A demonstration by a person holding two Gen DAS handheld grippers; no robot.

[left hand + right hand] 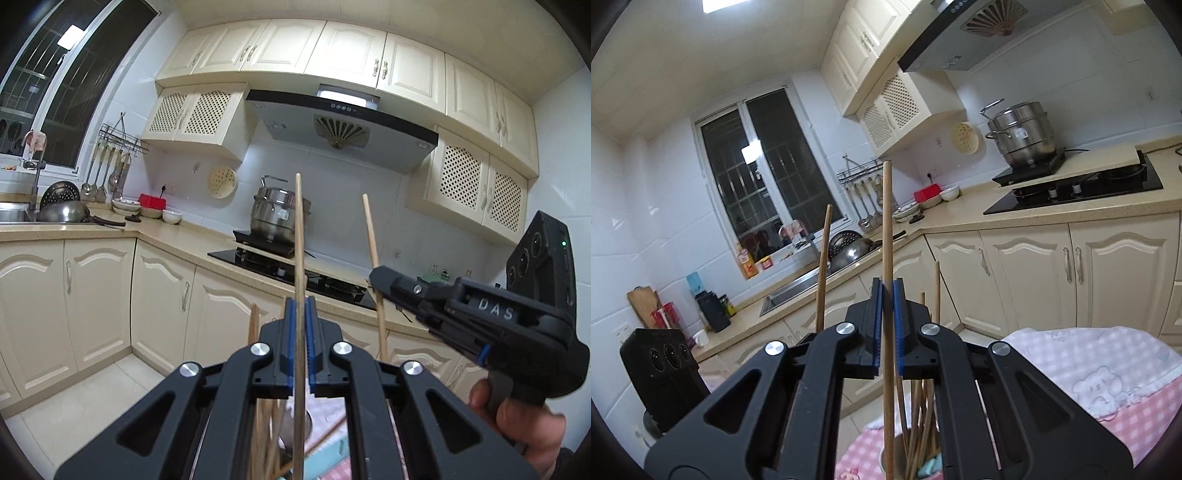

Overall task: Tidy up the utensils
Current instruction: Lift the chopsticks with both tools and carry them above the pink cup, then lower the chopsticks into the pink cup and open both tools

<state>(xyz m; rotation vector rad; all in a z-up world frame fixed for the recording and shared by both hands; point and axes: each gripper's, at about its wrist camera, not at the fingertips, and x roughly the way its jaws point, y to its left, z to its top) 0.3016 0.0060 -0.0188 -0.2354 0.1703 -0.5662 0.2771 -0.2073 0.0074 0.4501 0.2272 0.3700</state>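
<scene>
My left gripper [300, 308] is shut on a wooden chopstick [299, 240] that stands upright between its blue pads. To its right, a hand holds my right gripper [377, 278], shut on a second chopstick [371, 240] that leans slightly. In the right wrist view the right gripper [887, 291] clamps its upright chopstick [887, 221], and the left one's chopstick [823, 266] rises at the left. Below both grippers several more chopsticks [918, 417] stand in a metal holder [295, 428].
A pink checked cloth [1100, 373] covers the surface under the holder. Beyond are cream cabinets [96, 295], a black hob [295, 269] with a steel pot [275, 214], a sink [790, 291] with pans, and hanging ladles [107, 173].
</scene>
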